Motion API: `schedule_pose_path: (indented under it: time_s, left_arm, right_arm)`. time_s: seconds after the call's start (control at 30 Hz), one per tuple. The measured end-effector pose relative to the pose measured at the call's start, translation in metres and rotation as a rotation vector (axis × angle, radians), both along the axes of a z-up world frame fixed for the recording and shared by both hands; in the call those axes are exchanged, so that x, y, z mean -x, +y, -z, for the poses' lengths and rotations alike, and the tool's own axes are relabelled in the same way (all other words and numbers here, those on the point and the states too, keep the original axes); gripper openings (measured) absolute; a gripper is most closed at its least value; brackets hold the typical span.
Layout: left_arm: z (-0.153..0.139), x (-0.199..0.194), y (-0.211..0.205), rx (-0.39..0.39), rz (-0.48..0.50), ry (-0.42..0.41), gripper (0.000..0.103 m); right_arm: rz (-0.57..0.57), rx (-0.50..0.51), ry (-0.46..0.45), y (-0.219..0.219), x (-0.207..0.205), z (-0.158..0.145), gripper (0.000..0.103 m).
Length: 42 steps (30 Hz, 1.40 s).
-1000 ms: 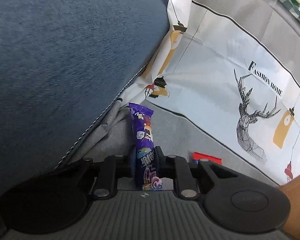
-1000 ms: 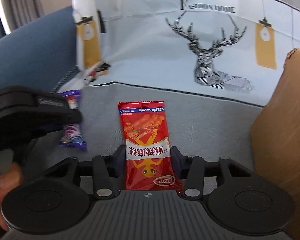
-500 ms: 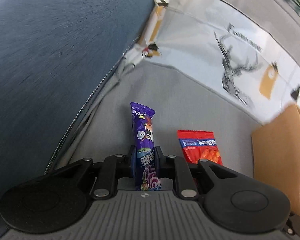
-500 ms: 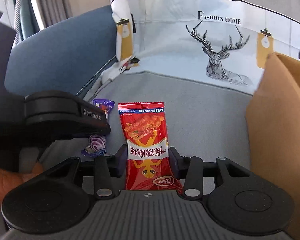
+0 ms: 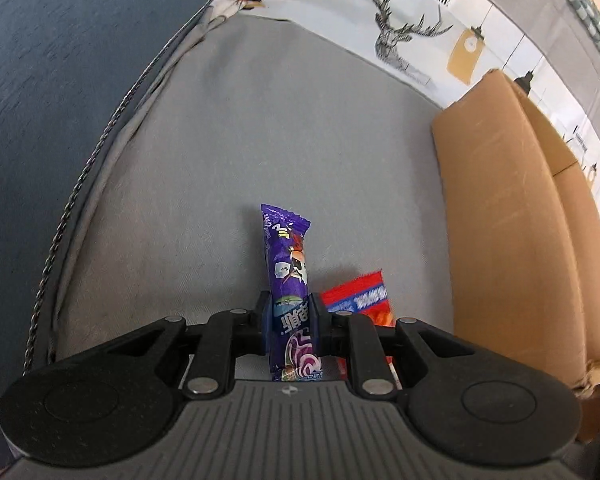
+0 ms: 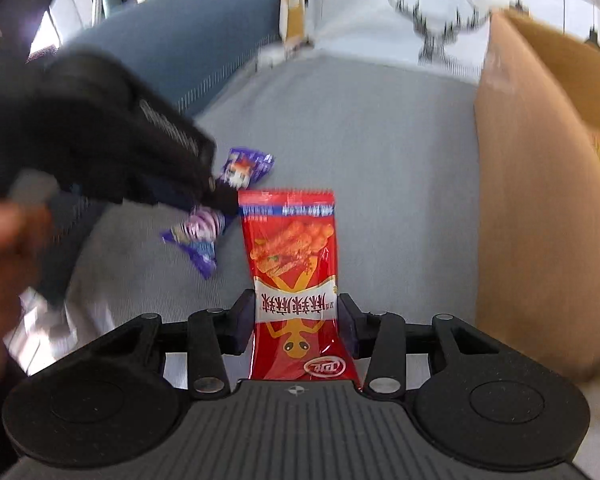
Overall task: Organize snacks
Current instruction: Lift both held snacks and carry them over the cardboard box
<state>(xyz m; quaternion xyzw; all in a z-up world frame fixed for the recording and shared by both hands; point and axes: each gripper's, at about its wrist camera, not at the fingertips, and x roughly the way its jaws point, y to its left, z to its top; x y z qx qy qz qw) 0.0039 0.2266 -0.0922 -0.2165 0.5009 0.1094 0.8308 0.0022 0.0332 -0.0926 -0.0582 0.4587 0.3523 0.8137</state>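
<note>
My left gripper [image 5: 290, 316] is shut on a purple snack bar [image 5: 286, 264] and holds it upright above the grey sofa seat [image 5: 260, 140]. My right gripper [image 6: 296, 316] is shut on a red snack packet [image 6: 290, 264], also held above the seat. The red packet's corner [image 5: 360, 294] shows just right of the purple bar in the left wrist view. The left gripper body [image 6: 112, 136] and the purple bar [image 6: 236, 184] show at the left in the right wrist view. A brown cardboard box [image 5: 512, 216] stands at the right, seen also in the right wrist view [image 6: 540, 200].
A blue sofa arm [image 5: 60, 60] rises at the left. A white cover with a deer print [image 5: 404, 20] drapes the sofa back. A hand [image 6: 0, 260] holds the left gripper at the left edge of the right wrist view.
Both grippers have lifted and moved right toward the cardboard box, each keeping its snack. The box now fills more of both views.
</note>
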Motion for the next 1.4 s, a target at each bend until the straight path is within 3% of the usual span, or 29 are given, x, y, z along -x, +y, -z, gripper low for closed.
schedule_pose_path:
  time_s: [0.1, 0.2, 0.4, 0.63, 0.7, 0.77, 0.87, 1.13, 1.27, 1.4]
  left_arm:
    - [0.001, 0.002, -0.006, -0.055, -0.001, 0.027, 0.020]
    - [0.005, 0.002, -0.010, -0.066, -0.007, 0.047, 0.027]
    - [0.006, -0.006, -0.025, -0.153, 0.028, 0.062, 0.029]
    - [0.005, -0.010, -0.024, -0.156, 0.014, 0.062, 0.030]
    - [0.005, -0.010, -0.024, -0.160, 0.017, 0.063, 0.030]
    - [0.005, -0.012, -0.024, -0.159, 0.018, 0.063, 0.030]
    - [0.004, -0.012, -0.024, -0.158, 0.015, 0.061, 0.030]
    - [0.002, -0.009, -0.022, -0.160, 0.007, 0.064, 0.030]
    - [0.003, -0.010, -0.023, -0.164, 0.013, 0.067, 0.030]
    - [0.004, -0.013, -0.025, -0.169, 0.020, 0.068, 0.030]
  right_arm:
    - [-0.042, -0.046, 0.000, -0.008, 0.001, -0.004, 0.049]
    - [-0.077, -0.046, -0.004, -0.010, -0.001, -0.002, 0.050]
    - [-0.085, -0.053, 0.007, -0.005, -0.003, 0.002, 0.059]
    - [-0.161, 0.015, -0.075, 0.017, 0.008, 0.008, 0.071]
    - [-0.171, 0.023, -0.087, 0.017, 0.009, 0.008, 0.071]
    - [-0.170, 0.031, -0.102, 0.017, 0.010, 0.008, 0.057]
    - [-0.152, 0.028, -0.109, 0.013, 0.008, 0.007, 0.050]
    - [-0.106, 0.035, -0.142, 0.009, 0.004, 0.004, 0.049]
    - [-0.073, 0.045, -0.090, 0.007, -0.003, 0.009, 0.051]
    - [-0.085, 0.053, -0.104, 0.009, -0.002, 0.011, 0.053]
